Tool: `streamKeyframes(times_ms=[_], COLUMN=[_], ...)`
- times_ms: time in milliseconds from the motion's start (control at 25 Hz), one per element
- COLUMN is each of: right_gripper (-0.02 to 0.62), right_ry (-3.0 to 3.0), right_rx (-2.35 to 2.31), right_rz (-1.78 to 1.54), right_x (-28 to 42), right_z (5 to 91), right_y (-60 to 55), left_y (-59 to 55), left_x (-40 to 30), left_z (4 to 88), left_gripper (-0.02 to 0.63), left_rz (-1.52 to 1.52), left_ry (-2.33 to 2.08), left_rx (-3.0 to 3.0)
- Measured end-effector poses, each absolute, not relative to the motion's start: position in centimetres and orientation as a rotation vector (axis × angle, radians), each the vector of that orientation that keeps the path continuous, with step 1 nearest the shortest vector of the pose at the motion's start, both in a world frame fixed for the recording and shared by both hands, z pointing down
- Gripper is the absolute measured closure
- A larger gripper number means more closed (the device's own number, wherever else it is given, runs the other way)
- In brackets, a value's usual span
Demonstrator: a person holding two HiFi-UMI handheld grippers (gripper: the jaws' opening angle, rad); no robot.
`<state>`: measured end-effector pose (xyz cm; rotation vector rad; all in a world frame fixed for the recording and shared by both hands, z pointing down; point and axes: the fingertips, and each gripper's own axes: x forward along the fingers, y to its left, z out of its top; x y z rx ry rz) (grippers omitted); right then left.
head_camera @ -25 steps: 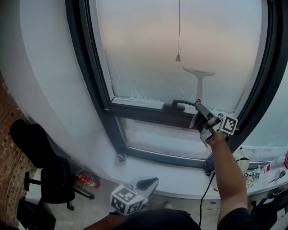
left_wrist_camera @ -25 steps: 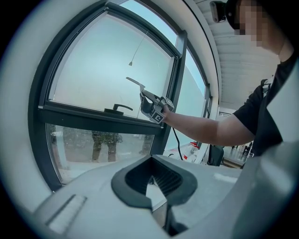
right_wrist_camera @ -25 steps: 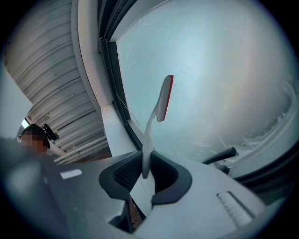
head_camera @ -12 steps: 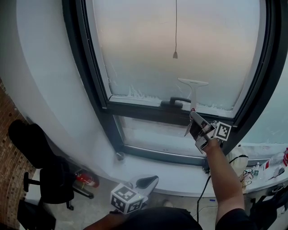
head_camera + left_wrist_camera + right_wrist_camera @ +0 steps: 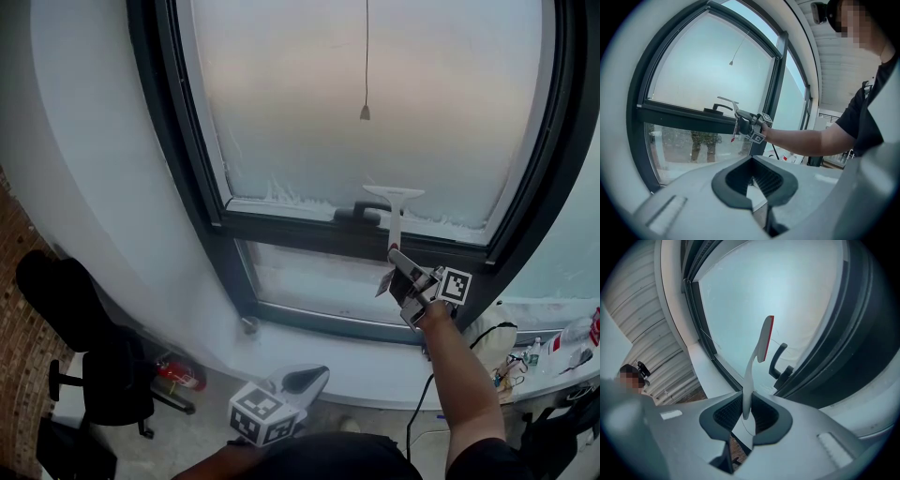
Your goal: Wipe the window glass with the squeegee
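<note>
**Squeegee low on the upper pane, held by the right tongs**

Left tongs (image 5: 302, 381) hang low by the body, closed on nothing. Right tongs (image 5: 403, 281), far nearer the window, clamp the squeegee (image 5: 394, 199) handle, which runs up from them. Its blade lies crosswise at the bottom edge of the glass (image 5: 375, 84), just beside the latch (image 5: 356, 214). Open pane lies above.

The head camera looks steeply down at the tall dark-framed window (image 5: 309, 122) from well back. The camera on the left gripper (image 5: 754, 180) sits low and far off, facing up at it. The one on the right gripper (image 5: 747, 416) rides close to the glass. All three share the black window handle (image 5: 361, 214).
</note>
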<state>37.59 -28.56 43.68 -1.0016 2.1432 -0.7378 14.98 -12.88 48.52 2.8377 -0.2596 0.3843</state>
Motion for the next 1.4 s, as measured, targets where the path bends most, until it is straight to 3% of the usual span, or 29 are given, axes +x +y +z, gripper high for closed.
streamKeyframes(times_ms=[720,1400], right_gripper=[0.514,0.512], right_ry=[2.073,2.096], right_rx=[-0.977,-0.920], right_rz=[-0.809,-0.745], right_x=[37.5,37.7], right_z=[47.4,45.0], right_y=[-28.6,-27.2], left_y=[-13.3,-13.5], left_x=[15.5,16.4], left_z=[48.5,48.7], left_gripper=[0.606,0.606], left_rz=[0.414,0.405], left_ry=[-0.253,-0.242], left_rx=[2.836,2.838])
